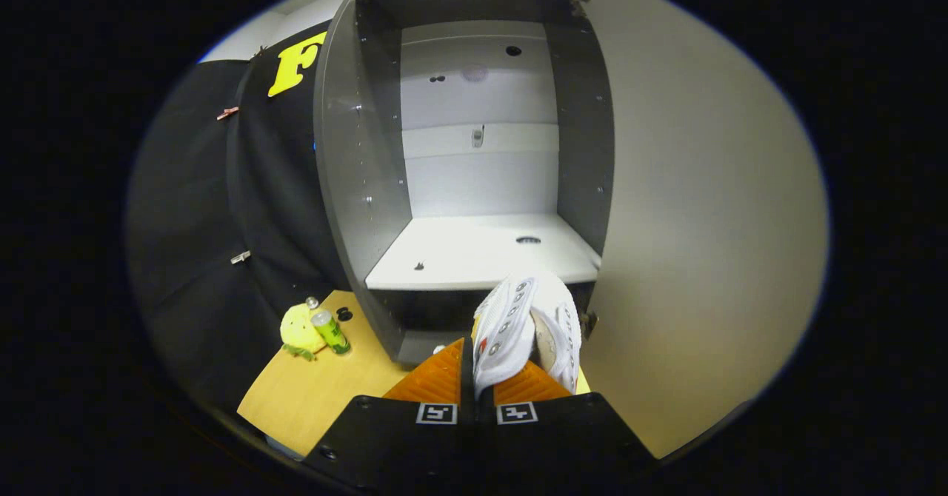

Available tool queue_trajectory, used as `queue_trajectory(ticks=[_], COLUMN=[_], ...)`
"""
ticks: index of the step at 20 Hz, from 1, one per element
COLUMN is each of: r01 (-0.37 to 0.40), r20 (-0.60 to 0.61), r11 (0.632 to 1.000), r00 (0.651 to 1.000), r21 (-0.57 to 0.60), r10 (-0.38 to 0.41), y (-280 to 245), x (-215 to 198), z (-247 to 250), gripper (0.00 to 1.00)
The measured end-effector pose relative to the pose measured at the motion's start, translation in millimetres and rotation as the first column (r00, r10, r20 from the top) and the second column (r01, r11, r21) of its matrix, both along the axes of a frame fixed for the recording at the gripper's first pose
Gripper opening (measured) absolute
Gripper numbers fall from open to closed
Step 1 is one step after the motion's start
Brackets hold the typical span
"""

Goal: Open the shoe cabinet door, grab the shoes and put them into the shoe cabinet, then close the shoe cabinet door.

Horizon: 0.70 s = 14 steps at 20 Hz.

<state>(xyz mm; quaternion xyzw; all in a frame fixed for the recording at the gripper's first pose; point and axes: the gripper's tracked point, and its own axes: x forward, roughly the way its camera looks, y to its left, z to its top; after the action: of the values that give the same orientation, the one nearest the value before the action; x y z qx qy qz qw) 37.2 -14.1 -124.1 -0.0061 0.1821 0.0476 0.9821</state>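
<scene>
My gripper (475, 377) is shut on a white shoe (518, 326), which hangs between the fingers with its toe pointing up and forward. The shoe is held just in front of the lower edge of the open shoe cabinet (348, 185). The cabinet's white shelf (459, 255) lies just beyond the shoe, bare apart from small holes. A dark lower compartment (429, 318) opens beneath that shelf. The cabinet door (703, 222) is swung wide open to the right of the shoe.
A wooden table top (318, 392) lies to the left of the fingers. On it stand a yellow plush toy (300, 331) and a small green bottle (331, 332), close to the cabinet's left side. Black cloth hangs behind them.
</scene>
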Motion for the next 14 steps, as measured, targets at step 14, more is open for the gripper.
queue_trajectory(ticks=[14], r01=[0.015], r20=[0.122], r11=[0.997], r00=[0.993], r21=[-0.080], r10=[-0.005], y=[18], x=[210], z=[61], gripper=[0.04])
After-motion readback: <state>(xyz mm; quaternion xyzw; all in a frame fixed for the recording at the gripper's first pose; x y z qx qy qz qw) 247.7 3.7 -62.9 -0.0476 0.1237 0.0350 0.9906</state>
